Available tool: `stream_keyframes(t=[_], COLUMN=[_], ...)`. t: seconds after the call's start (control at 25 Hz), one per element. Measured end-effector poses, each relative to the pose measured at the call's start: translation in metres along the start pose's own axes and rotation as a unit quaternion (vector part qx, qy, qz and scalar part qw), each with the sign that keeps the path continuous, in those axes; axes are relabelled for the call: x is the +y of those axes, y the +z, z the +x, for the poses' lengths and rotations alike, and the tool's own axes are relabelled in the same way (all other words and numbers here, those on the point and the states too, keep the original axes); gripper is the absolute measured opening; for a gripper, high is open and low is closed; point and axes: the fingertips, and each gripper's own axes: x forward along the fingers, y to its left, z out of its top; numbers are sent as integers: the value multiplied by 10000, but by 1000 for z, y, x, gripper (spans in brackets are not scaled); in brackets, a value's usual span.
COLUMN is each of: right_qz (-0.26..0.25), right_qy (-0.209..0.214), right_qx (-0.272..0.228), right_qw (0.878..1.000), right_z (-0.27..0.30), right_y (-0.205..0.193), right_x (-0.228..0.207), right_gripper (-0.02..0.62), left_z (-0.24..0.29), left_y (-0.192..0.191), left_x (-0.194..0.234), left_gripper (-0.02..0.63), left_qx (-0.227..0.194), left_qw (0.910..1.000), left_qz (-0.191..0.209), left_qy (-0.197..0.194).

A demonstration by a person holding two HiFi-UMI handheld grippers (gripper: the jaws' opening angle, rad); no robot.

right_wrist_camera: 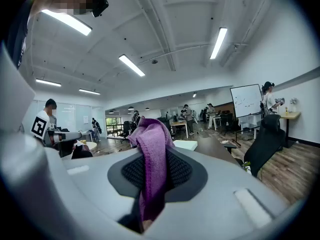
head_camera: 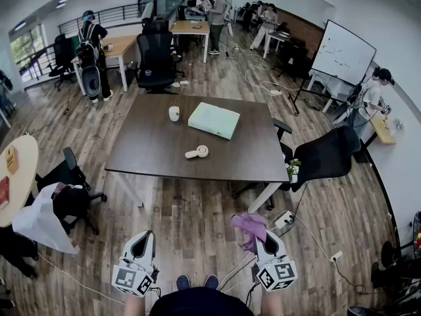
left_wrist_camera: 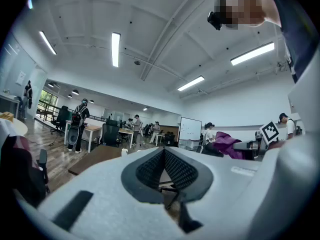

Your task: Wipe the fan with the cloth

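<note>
**Gripper state.** My right gripper [head_camera: 265, 241] is clamped on the purple cloth [right_wrist_camera: 152, 149]. The cloth stands up between the pads and droops over them. My left gripper [left_wrist_camera: 164, 158] is fully closed, with nothing between its pads.

**Task object.** The small white fan [head_camera: 197, 152] lies on the dark table [head_camera: 151, 151], near the front edge and well apart from both grippers.

**Hazards.**
- The fan looks light. A one-handed wipe will probably push it along the table or off the edge, so I should steady it with the left gripper.
- The loose cloth end may snag on the fan.
- Only a narrow fold appears pinched, so dragging may pull the cloth free.

**Surroundings.**
- A white cup [head_camera: 173, 113] and a pale green box [head_camera: 214, 120] sit farther back, clear of the fan.
- A power strip [head_camera: 284, 220] and its cables lie on the floor to my right, which is a trip risk on approach.
- A black chair [head_camera: 325, 158] stands at the table's right corner.
</note>
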Motion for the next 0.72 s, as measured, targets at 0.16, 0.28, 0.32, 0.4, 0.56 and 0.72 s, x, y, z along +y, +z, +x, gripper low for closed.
stream_keyframes(t=[0.16,0.28,0.32,0.4,0.56,0.72], right_qz=[26,-59,-63,-75,-134,-63], right_qy=[88,158,183,209,159,61], right_qx=[-28,-91,-119,-153,-172,-165], right_qw=[10000,9998,9997,9996,9996,9998], right_z=[4,5,4,3,2,0], right_y=[2,5,5,6,6,5], right_x=[6,12,14,18,24,32], right_gripper=[72,74,74,74,74,74], left_z=[2,2,1,-1,-4,-8], left_y=[0,-1,-1,-3,-3,-1], left_x=[-1,-2,-3,-2,2,5], left_gripper=[-6,-5,-6,-6,-6,-6], left_qx=[0,10,13,13,7,19], left_qw=[10000,10000,10000,9999,9998,9996], left_qz=[-19,-8,-13,-35,-52,-15], left_qy=[-28,-75,-82,-99,-198,-279])
